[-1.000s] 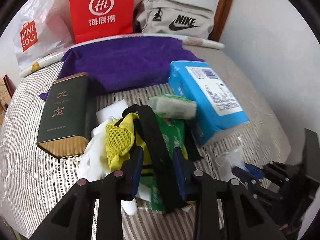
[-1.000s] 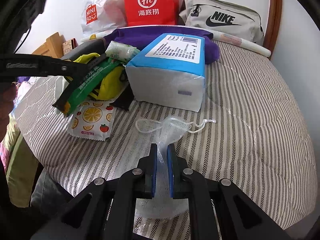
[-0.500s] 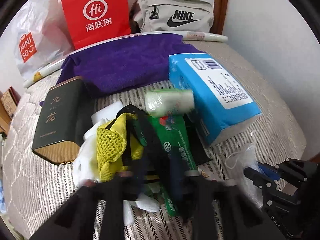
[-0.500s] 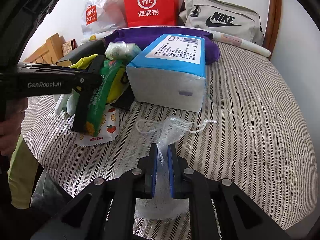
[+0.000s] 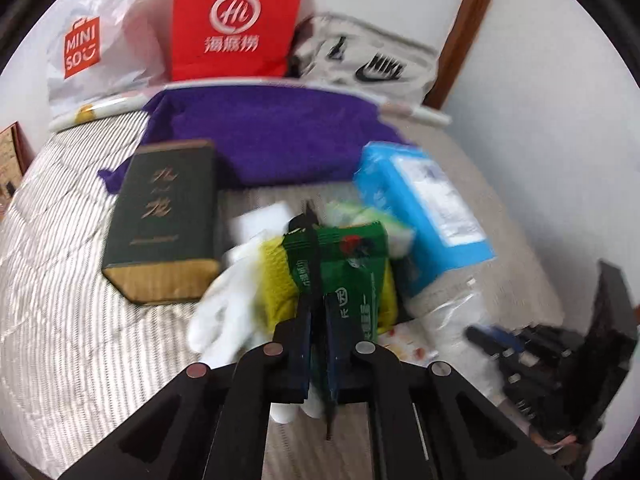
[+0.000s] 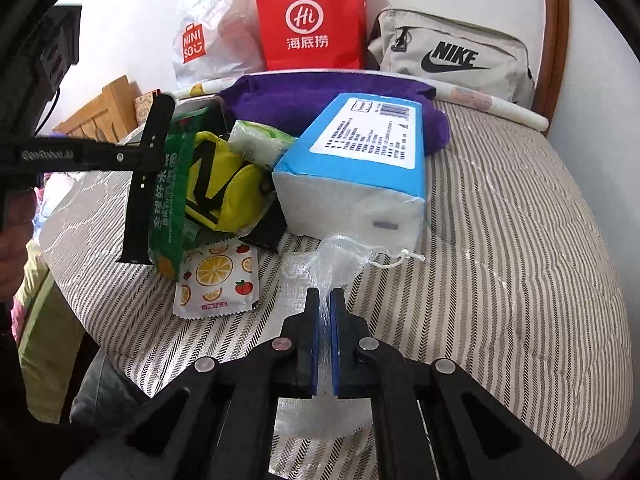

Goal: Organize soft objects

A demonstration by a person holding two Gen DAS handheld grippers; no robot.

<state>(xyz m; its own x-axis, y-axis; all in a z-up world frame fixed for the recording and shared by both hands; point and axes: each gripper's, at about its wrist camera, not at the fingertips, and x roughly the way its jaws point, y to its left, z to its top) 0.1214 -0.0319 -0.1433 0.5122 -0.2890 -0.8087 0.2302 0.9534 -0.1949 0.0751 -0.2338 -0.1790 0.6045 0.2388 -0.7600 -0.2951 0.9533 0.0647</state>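
Green packet (image 5: pixel 352 276) sits pinched in the left gripper (image 5: pixel 318 344) above the yellow pouch (image 6: pixel 224 184), while the right gripper (image 6: pixel 325 344) clamps a mesh bag (image 6: pixel 332 256) on the bed (image 6: pixel 520 264).

1. White plastic bag (image 6: pixel 208 36): orange logo reads "MINISO".
2. Red paper bag (image 6: pixel 312 20): white "Hi" in a circle, with "海底捞" beneath.
3. Grey pouch (image 6: pixel 452 56): black "NIKE" with swoosh.
4. Dark green tin (image 5: pixel 160 220): gold characters, blurred; unreadable.
5. Left tongs (image 6: pixel 150 184), arm: "GenRobot.AI".
6. Green packet (image 6: pixel 170 192): partly legible, "全球好水".
7. Blue tissue pack (image 6: pixel 360 160): barcode label, print too small.
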